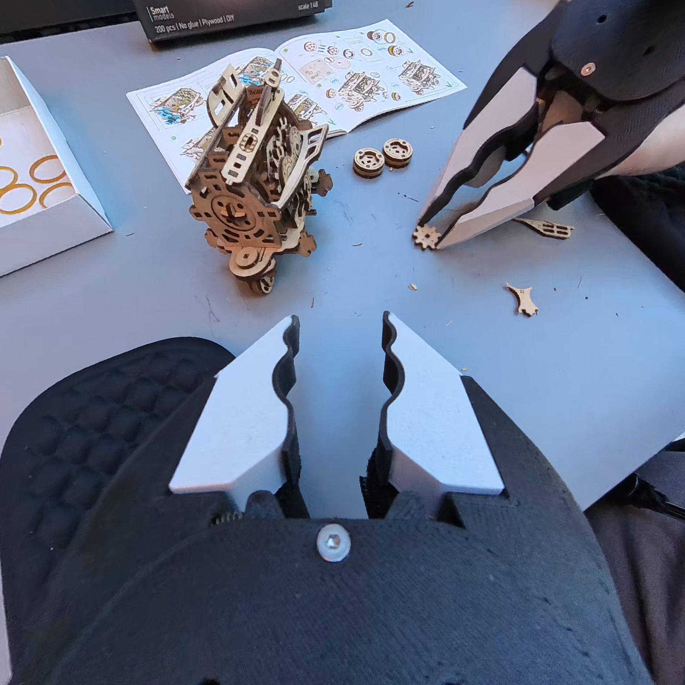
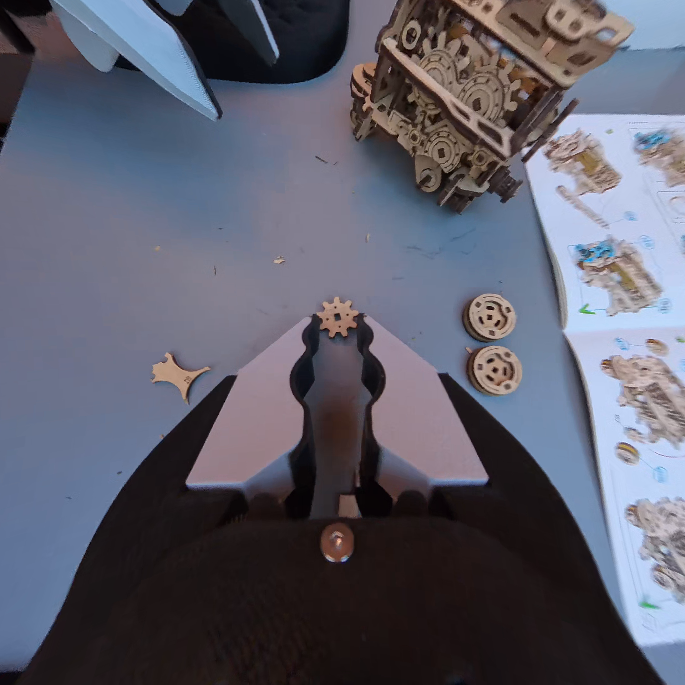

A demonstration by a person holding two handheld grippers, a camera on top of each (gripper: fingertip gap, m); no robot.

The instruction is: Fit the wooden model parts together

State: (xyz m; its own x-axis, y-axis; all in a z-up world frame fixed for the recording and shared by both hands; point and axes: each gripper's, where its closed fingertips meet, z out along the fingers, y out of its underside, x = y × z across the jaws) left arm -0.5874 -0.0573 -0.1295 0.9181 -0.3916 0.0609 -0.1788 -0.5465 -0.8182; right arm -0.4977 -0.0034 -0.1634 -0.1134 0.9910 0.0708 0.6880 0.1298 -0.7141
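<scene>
A half-built wooden gear model (image 1: 255, 178) stands on the grey table (image 1: 111, 315); it also shows in the right wrist view (image 2: 463, 100). My right gripper (image 2: 338, 319) has its two fingertips closed against the sides of a small wooden gear (image 2: 338, 317) that lies flat on the table. The left wrist view shows this gripper (image 1: 430, 234) and the gear (image 1: 426, 237) to the right of the model. My left gripper (image 1: 339, 318) is open and empty, in front of the model and apart from it. It also shows at the top left of the right wrist view (image 2: 241, 81).
Two wooden wheels (image 1: 383, 157) lie beside the open instruction booklet (image 1: 370, 66). A small flat offcut (image 1: 523, 300) and a slotted piece (image 1: 548, 229) lie at the right. A white tray with rubber rings (image 1: 37, 178) sits at the left, a dark box (image 1: 230, 18) at the back. Some 12 centimeters of space lies between my two pairs of fingers. The small flat offcut (image 1: 523, 300) lies around 7 centimeters away from my right fingertips. My right wrist view (image 2: 172, 364) looks at it from another angle.
</scene>
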